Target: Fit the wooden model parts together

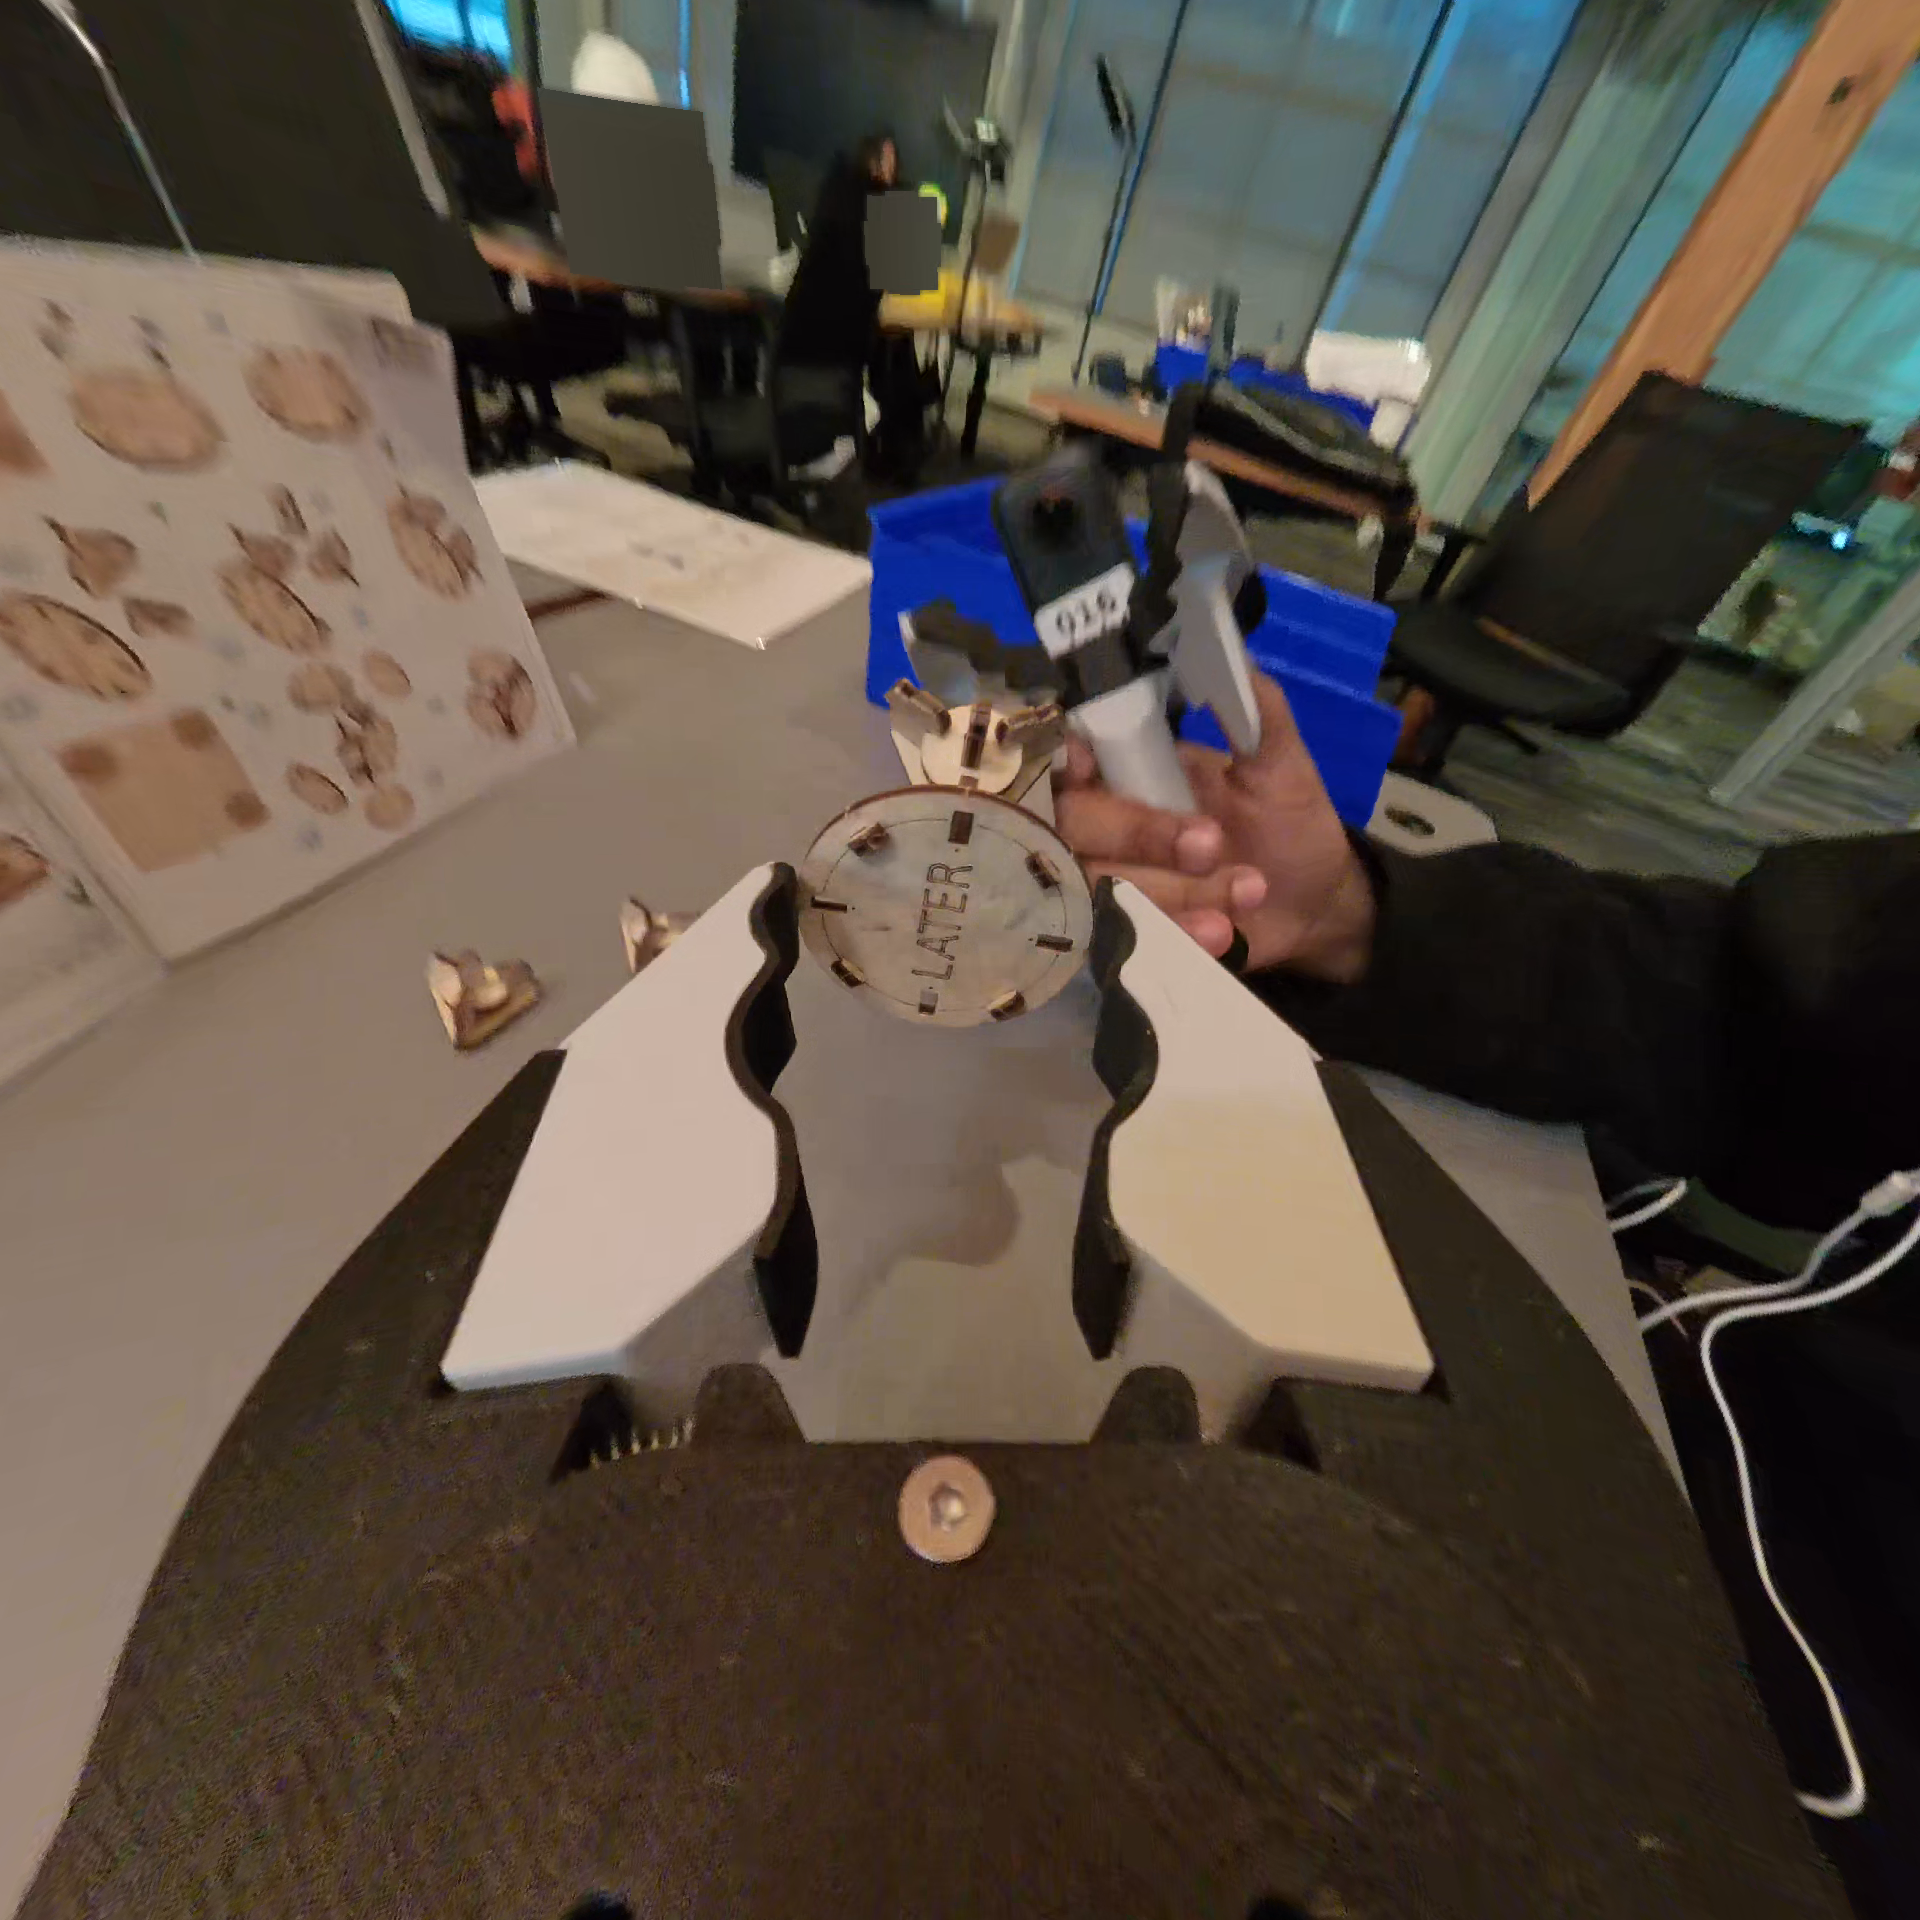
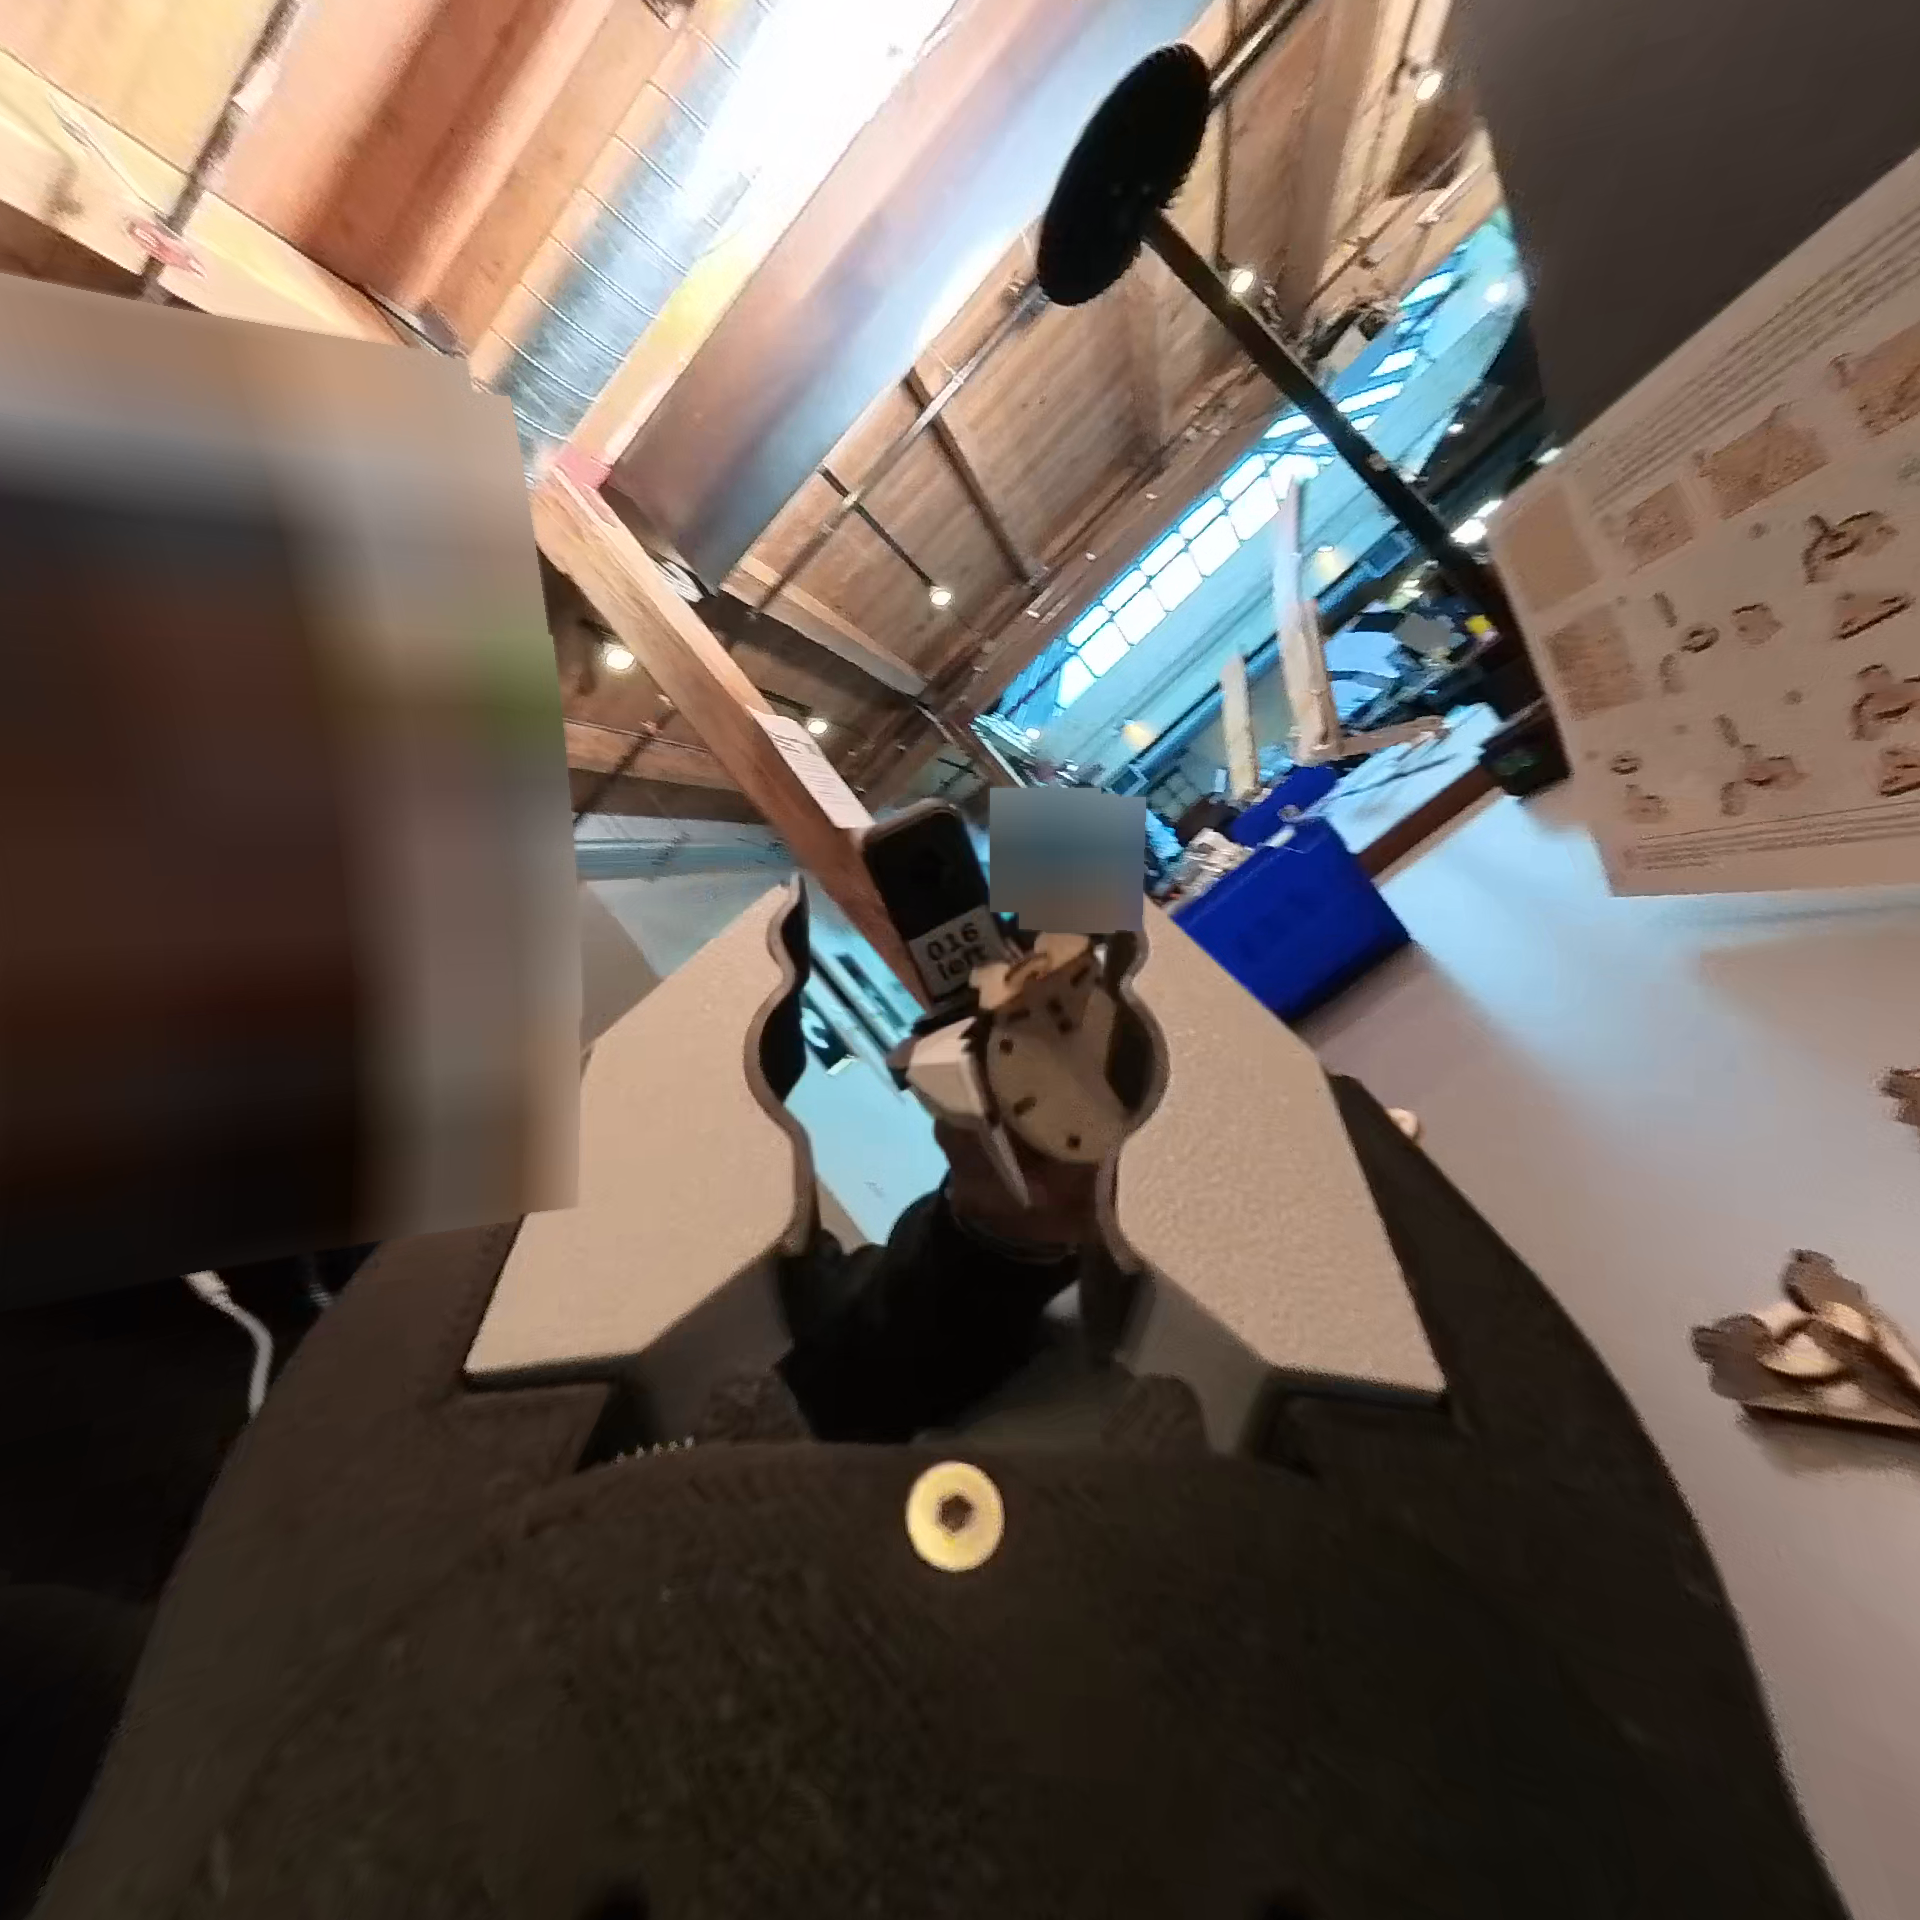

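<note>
The wooden disc [image 1: 945,935] — thin, stiff, likely light, its tabs fragile — is clamped by its rim between the left gripper's [image 1: 943,894] pads above the table [image 1: 312,1143]; the right gripper [image 2: 961,935] is spread wide — best gripped at the rim.

Grey table [image 1: 260,1091]: small wooden pieces [image 1: 483,995], blue bin [image 1: 1309,665], printed sheets [image 1: 665,561].

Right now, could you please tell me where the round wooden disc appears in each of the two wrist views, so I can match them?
Left wrist view: the round wooden disc sits just above centre, between the tips of the near hand-held gripper.
Right wrist view: the same disc shows edge-on near centre, farther off, beside the other hand-held gripper's pale finger.
Shared landmark: the blue bin, beyond the disc in both.
</note>
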The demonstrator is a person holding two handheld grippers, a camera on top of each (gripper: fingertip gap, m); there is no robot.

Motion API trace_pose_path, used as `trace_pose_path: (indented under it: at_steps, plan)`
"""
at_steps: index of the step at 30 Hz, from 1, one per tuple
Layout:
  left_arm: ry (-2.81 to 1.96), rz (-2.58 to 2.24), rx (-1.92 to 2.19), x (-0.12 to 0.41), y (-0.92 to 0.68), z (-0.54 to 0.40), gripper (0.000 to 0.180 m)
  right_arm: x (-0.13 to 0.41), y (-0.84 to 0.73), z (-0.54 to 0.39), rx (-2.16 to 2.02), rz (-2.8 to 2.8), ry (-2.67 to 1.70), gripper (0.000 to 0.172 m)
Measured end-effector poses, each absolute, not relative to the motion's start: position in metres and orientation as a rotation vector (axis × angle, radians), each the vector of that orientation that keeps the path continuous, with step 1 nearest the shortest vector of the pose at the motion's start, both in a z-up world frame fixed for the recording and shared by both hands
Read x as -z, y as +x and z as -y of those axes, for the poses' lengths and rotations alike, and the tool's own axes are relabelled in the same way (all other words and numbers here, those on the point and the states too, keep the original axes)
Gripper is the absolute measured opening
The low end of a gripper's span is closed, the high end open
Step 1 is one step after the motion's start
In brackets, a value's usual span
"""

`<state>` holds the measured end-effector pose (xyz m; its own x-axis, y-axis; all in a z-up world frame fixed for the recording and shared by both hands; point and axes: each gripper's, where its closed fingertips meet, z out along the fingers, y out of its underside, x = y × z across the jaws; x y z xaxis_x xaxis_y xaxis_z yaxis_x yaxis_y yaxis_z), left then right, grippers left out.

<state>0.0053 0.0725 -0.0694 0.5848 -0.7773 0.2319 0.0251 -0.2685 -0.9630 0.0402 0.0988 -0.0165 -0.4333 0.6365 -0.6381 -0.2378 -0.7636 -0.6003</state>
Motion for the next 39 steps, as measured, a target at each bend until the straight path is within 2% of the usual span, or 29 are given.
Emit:
trace_pose_path:
  at_steps: [1,13,22,39]
  plan:
    - [-1.704,-0.651,0.883,0.076,0.009,-0.072,0.055,0.019,0.038,-0.099,-2.170,0.594,-1.268,0.055]
    - [-1.921,-0.670,0.880,0.134,0.009,-0.082,0.055,0.013,0.033,-0.088,-1.996,0.687,-1.309,0.054]
    - [-1.904,-0.623,0.953,0.131,0.008,-0.084,0.055,0.003,0.043,-0.094,-2.068,0.577,-1.272,0.054]
    - [-1.899,-0.596,0.994,0.130,0.008,-0.085,0.055,0.016,0.038,-0.097,-2.235,0.490,-1.316,0.057]
